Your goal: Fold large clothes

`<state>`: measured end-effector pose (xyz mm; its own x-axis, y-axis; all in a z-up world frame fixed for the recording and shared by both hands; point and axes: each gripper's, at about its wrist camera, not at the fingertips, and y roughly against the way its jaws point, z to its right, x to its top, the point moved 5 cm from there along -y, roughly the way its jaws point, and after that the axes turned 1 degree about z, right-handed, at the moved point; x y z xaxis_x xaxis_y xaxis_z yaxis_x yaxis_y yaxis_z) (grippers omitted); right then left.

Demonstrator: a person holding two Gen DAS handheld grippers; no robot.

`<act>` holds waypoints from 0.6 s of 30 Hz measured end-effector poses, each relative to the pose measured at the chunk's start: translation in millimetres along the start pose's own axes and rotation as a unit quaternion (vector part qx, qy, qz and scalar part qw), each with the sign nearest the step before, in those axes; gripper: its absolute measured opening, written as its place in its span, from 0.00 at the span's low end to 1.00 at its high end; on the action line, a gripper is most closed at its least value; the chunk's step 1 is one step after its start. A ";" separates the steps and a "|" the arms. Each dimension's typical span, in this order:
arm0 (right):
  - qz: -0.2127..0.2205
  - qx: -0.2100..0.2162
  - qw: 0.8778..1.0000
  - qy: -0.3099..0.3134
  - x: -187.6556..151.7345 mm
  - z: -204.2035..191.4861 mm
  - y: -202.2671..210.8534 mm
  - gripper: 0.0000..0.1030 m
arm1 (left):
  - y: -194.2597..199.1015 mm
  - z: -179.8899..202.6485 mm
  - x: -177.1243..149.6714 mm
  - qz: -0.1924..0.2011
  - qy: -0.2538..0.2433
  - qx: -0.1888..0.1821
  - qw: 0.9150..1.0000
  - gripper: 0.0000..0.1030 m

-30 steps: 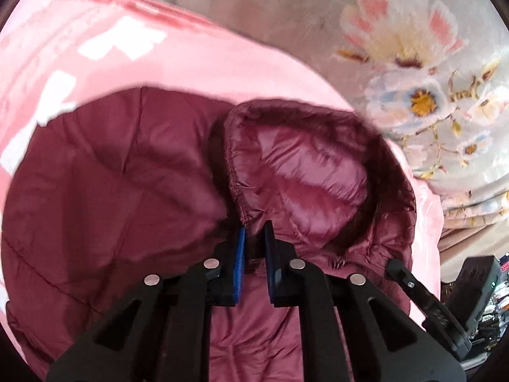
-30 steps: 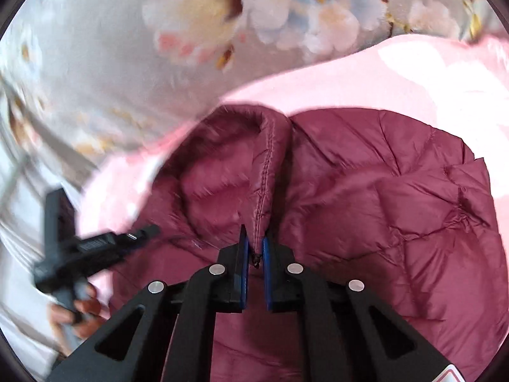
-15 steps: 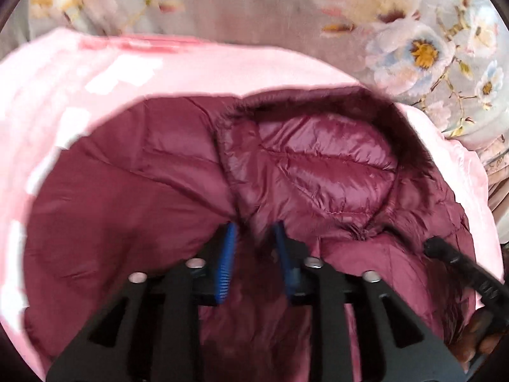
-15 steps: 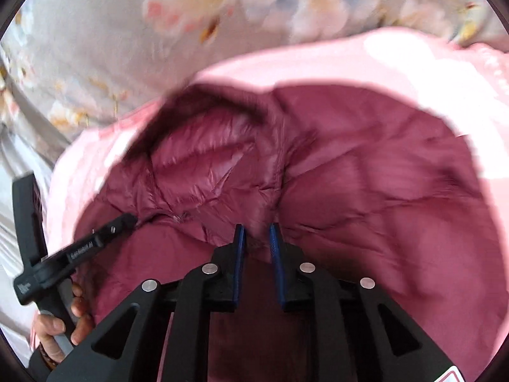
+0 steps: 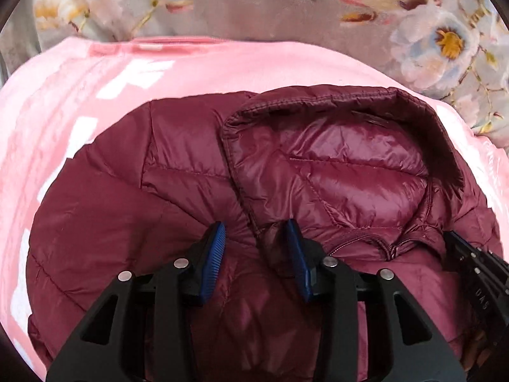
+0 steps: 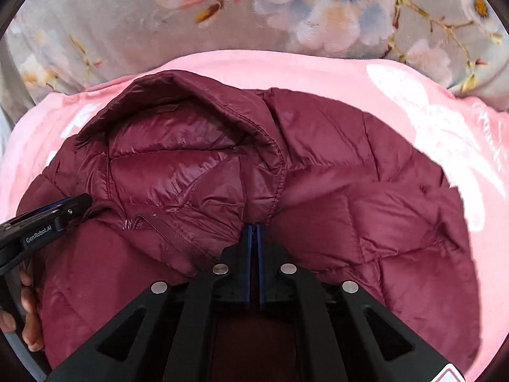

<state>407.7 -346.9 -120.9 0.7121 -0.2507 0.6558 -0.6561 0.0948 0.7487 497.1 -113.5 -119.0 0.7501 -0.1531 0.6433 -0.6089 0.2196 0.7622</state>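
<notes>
A maroon quilted puffer jacket [image 5: 133, 216] with a hood [image 5: 343, 165] lies spread on a pink blanket [image 5: 63, 102]; it also shows in the right wrist view [image 6: 366, 210]. My left gripper [image 5: 254, 238] is open, its blue pads either side of the hood's edge seam, holding nothing. My right gripper [image 6: 254, 232] has its jaws closed tight at the hood's other edge near the collar [image 6: 264, 203]; the pads look pressed together and I cannot see fabric between them. The other gripper shows at the left of the right wrist view [image 6: 47, 219].
The pink blanket [image 6: 413, 95] lies on a grey floral bedsheet [image 5: 254, 6], which also shows in the right wrist view [image 6: 127, 19]. A hand [image 6: 28, 328] holds the left gripper's handle at the lower left.
My left gripper has opened and let go of the hood edge. The hood has dropped flat onto the jacket. My right gripper loosened briefly and its jaws are together again.
</notes>
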 end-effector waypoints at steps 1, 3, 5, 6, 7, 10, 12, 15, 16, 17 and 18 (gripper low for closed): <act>0.000 0.002 1.000 -0.002 0.0 0.8 -0.6 0.01 | -0.8 0.5 -0.4 0.002 -0.002 0.002 1.000 0.38; -0.003 0.001 1.000 0.001 0.8 1.1 -1.3 0.01 | -1.8 2.2 0.7 0.001 -0.006 0.006 1.000 0.38; -0.006 0.006 1.000 -0.004 3.1 0.4 3.0 0.01 | 4.5 -0.8 3.0 -0.005 0.006 -0.006 1.000 0.38; -0.004 0.018 1.000 -0.017 6.3 1.1 8.5 0.02 | 12.6 -5.1 6.8 -0.003 0.017 -0.020 1.000 0.37; 0.005 0.044 0.998 -0.039 11.8 4.7 20.0 0.02 | 22.3 -9.9 13.0 0.006 0.027 -0.032 0.999 0.37; 0.035 0.088 0.992 -0.088 41.2 10.4 42.3 0.03 | 42.7 -18.5 40.3 0.035 0.042 -0.034 0.998 0.38; 0.044 0.104 0.987 -0.112 66.1 10.9 43.6 0.03 | 48.5 -19.9 69.3 0.051 0.052 -0.027 0.997 0.38; 0.056 0.109 0.982 -0.141 103.3 7.8 32.8 0.04 | 38.1 -16.4 108.2 0.042 0.083 -0.039 0.995 0.38; 0.053 0.111 0.980 -0.153 113.0 6.9 24.1 0.04 | 33.7 -15.9 114.8 0.037 0.095 -0.047 0.994 0.38; 0.047 0.114 0.979 -0.161 117.2 5.5 17.8 0.04 | 24.2 -14.5 122.6 0.028 0.110 -0.055 0.992 0.38; 0.037 0.116 0.978 -0.168 121.4 4.2 7.5 0.04 | 15.9 -11.8 126.4 0.018 0.114 -0.060 0.992 0.38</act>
<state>488.1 -380.6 -36.1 0.5636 -0.5571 0.6099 -0.7700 -0.0870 0.6321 585.3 -117.9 -26.4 0.7753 0.0756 0.6271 -0.6120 0.3353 0.7162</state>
